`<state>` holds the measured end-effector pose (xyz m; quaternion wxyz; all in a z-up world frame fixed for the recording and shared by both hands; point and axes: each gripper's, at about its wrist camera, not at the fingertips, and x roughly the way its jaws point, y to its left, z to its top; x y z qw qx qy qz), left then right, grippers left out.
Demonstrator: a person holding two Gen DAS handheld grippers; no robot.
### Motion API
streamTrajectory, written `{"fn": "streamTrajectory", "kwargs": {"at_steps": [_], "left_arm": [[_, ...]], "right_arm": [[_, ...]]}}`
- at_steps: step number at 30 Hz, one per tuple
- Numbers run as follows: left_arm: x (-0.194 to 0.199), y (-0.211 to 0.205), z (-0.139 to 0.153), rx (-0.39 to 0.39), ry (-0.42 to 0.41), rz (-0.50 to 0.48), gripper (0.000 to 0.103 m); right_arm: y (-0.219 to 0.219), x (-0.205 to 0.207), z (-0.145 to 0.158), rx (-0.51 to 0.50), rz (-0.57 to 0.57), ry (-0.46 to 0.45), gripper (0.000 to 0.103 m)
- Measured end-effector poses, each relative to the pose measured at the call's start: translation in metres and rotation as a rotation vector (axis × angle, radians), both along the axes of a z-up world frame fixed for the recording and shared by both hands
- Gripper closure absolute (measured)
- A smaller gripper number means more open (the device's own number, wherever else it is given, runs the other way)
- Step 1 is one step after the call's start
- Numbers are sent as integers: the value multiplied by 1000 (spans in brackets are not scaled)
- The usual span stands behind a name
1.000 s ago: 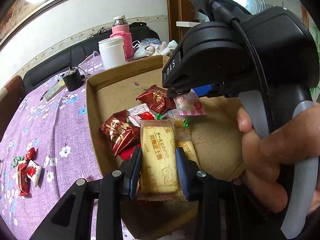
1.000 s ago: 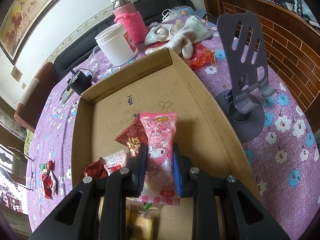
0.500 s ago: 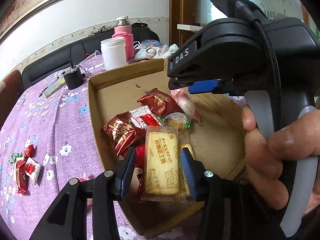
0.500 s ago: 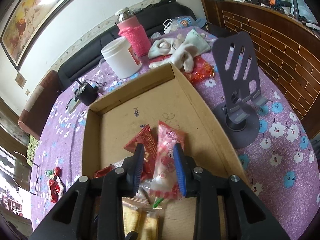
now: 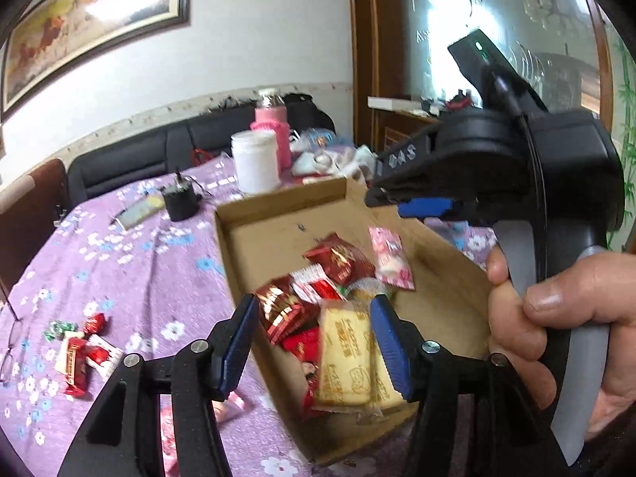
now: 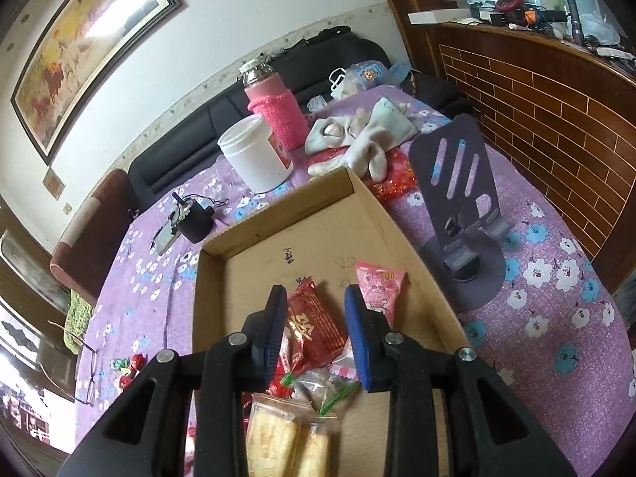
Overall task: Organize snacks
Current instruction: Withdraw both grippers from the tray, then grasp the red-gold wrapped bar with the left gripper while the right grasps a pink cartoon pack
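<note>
A shallow cardboard box point(image 6: 278, 206) on the purple flowered tablecloth holds several snack packets. My left gripper point(image 5: 314, 342) hovers over the box's near end with its jaws opening. A yellow biscuit packet point(image 5: 344, 357) lies in the box below them, untouched by either pad. My right gripper point(image 6: 316, 330) is open above a red packet point(image 6: 314, 322). The pink packet point(image 6: 379, 286) lies flat in the box just right of its right finger. In the left wrist view the right gripper point(image 5: 391, 202) sits at the right, held by a hand point(image 5: 536, 338). Loose red candies point(image 5: 79, 349) lie on the cloth left of the box.
Behind the box stand a white tub point(image 6: 254, 159) and a pink-sleeved bottle point(image 6: 274, 115), with pale socks point(image 6: 357, 135) beside them. A dark phone stand point(image 6: 461, 206) is right of the box. A small black object point(image 6: 194, 222) and glasses point(image 6: 85, 373) lie to the left.
The left jaws spread off the biscuit packet, which now rests in the box. The right jaws let go of the pink packet, now lying in the box. Both grippers rose and drew back.
</note>
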<state>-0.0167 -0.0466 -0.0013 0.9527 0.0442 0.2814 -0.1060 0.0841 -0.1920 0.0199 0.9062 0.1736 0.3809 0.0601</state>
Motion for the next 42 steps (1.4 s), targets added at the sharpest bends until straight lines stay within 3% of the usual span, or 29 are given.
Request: {"fn": "streamTrajectory", "kwargs": {"at_steps": [10, 13, 21, 24, 26, 28, 31, 33, 38, 42], "left_arm": [[7, 59, 18, -75, 159, 98, 42], [1, 91, 18, -41, 177, 153, 41], [2, 205, -10, -72, 268, 384, 41], [19, 217, -29, -77, 331, 388, 41], [27, 214, -40, -65, 345, 385, 42], [36, 211, -55, -38, 380, 398, 61], [43, 211, -62, 15, 363, 440, 76], [45, 220, -63, 1, 356, 464, 78], [40, 244, -61, -76, 351, 498, 78], [30, 256, -51, -96, 297, 536, 78]], "right_arm": [[7, 0, 0, 0, 27, 2, 74], [11, -1, 1, -8, 35, -5, 74], [27, -3, 0, -39, 64, -16, 74], [40, -6, 1, -54, 104, -31, 74], [50, -9, 2, -59, 138, -41, 74], [60, -12, 2, -52, 183, -40, 74], [88, -20, 0, -17, 328, -26, 67], [108, -28, -2, -29, 409, -18, 62], [174, -51, -28, -50, 631, 66, 62], [207, -60, -52, -182, 666, 101, 62]]}}
